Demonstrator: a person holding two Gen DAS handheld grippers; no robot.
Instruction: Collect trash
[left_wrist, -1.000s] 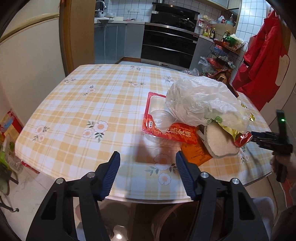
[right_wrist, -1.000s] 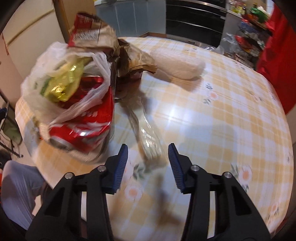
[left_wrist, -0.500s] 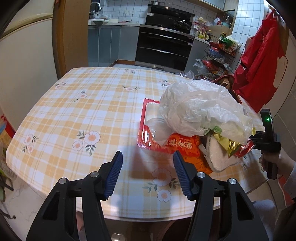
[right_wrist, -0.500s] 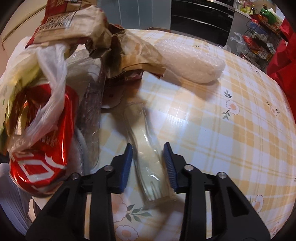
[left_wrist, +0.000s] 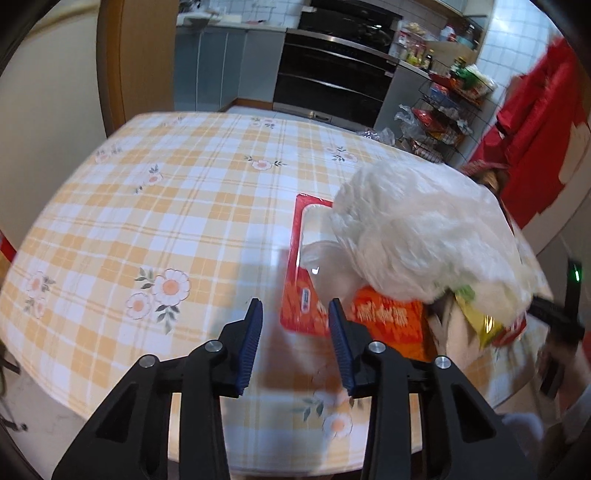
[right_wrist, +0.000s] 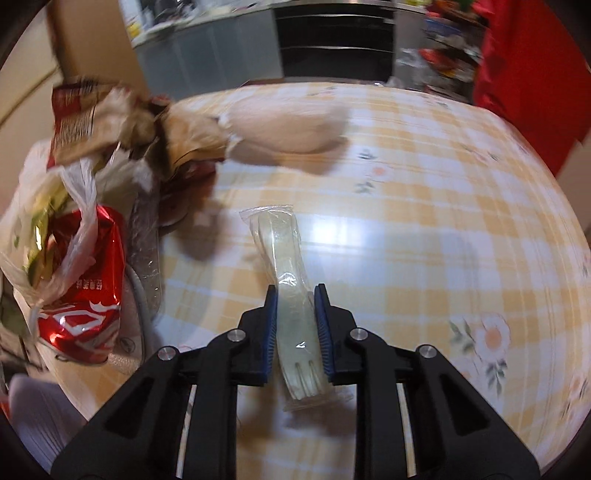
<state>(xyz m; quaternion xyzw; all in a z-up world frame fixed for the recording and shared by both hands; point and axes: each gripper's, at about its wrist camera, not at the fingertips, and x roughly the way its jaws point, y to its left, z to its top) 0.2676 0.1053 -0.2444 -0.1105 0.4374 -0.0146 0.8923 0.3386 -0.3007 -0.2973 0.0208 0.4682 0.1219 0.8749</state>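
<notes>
A clear wrapped plastic fork (right_wrist: 286, 273) sits between the blue pads of my right gripper (right_wrist: 294, 295), which is shut on it just above the checked tablecloth (right_wrist: 424, 229). A trash pile lies to its left: a white plastic bag (right_wrist: 48, 206) with a red can (right_wrist: 86, 295) and crumpled brown paper (right_wrist: 155, 129). In the left wrist view my left gripper (left_wrist: 295, 314) is open and empty, close in front of the corner of a red package (left_wrist: 306, 306) under the white bag (left_wrist: 417, 236).
A pale bubble-wrap pouch (right_wrist: 291, 125) lies behind the fork. The table's near edge (left_wrist: 184, 417) runs under my left gripper. My right gripper shows at the far right of the left wrist view (left_wrist: 554, 317). Oven and cabinets (left_wrist: 332, 81) stand behind.
My right gripper closed on the wrapped fork and lifted it slightly. My left gripper moved forward toward the red package and its jaws narrowed.
</notes>
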